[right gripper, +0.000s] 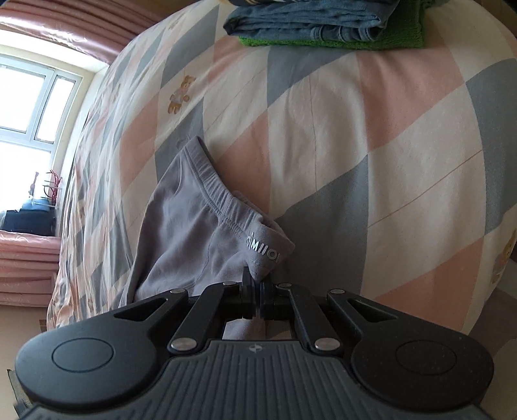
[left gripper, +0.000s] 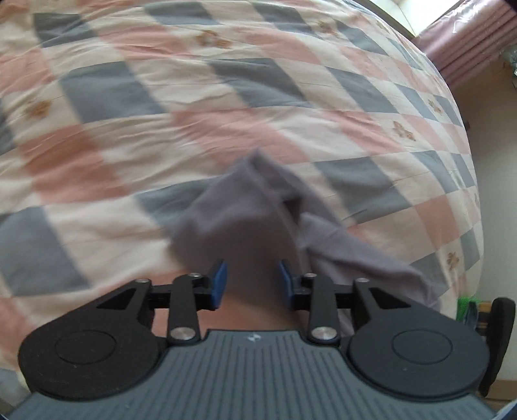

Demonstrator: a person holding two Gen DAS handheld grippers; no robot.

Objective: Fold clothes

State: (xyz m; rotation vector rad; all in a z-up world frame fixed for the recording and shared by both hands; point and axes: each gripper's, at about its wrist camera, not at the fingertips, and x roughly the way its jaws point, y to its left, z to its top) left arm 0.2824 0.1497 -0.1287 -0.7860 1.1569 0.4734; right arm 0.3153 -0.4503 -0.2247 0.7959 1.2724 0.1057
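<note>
Checked bedding (left gripper: 226,97) in pink, grey and cream squares fills the left wrist view, with little brown bear prints on it and a pink curtain (left gripper: 478,42) in the top right corner. A grey piece of clothing (left gripper: 232,210) hangs bunched up over the bedding, just past the left gripper (left gripper: 252,284). That claw's blue pads (left gripper: 218,284) stand apart with a gap between them, and nothing is pinched there; the grey cloth shows behind the gap, not pressed by the pads. This picture is blurry. Over in the right wrist view, the same checked bedding (right gripper: 371,145) spreads wide, with a bright window (right gripper: 29,106) on the left. The grey clothing (right gripper: 181,232) is a pair of underpants with a stretchy waistband and white letters on it. The right gripper (right gripper: 257,299) has its jaws squeezed together on the corner of the waistband. At the top, folded blue jeans (right gripper: 307,22) lie on a folded green cloth (right gripper: 400,40), well apart from the grey underpants.
</note>
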